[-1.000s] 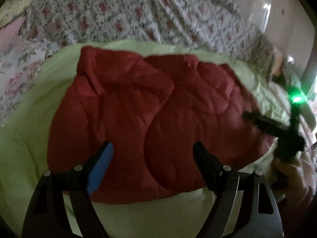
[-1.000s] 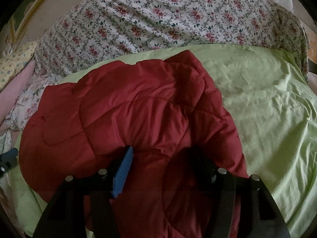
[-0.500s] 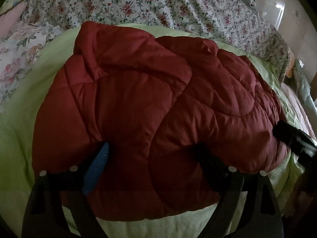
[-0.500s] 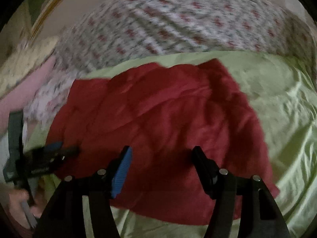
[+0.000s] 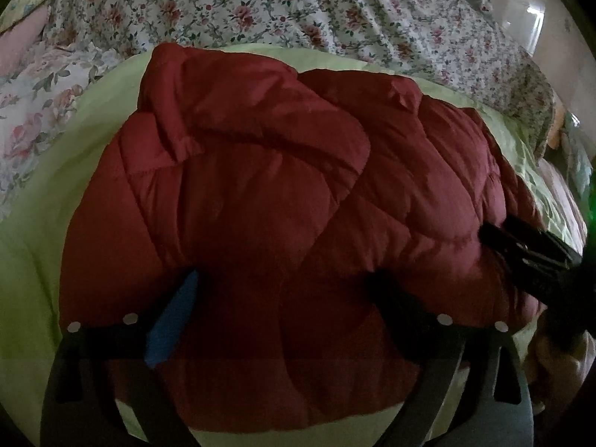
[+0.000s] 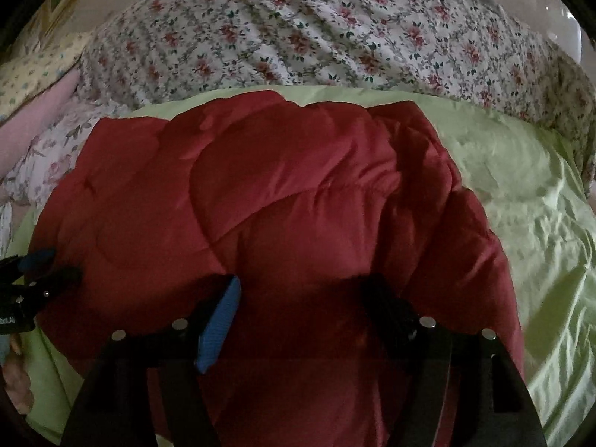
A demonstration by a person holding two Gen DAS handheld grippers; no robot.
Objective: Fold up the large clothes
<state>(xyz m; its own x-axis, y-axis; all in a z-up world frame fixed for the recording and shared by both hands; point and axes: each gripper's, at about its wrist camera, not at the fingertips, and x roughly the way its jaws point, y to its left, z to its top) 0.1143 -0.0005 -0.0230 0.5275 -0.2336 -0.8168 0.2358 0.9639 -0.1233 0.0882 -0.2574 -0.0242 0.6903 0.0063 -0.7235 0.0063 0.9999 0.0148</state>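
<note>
Red jacket [image 5: 260, 201] lay bunched on the green sheet [image 5: 33, 246] of the bed, long axis running left-right across both views. Left gripper [image 5: 283, 287] and right gripper [image 6: 301, 290] both sat at its near hem, jaws spread wide with padding bulging between, nothing clamped yet. Bulk lay straight ahead of both; the left sat nearer the left end, the right nearer the right end.

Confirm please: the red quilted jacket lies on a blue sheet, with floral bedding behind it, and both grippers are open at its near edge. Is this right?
Not quite: the sheet is light green, not blue, as the right wrist view shows. The rest holds: the red quilted jacket lies on it, floral bedding behind, with the left gripper and right gripper open at its near edge.
</note>
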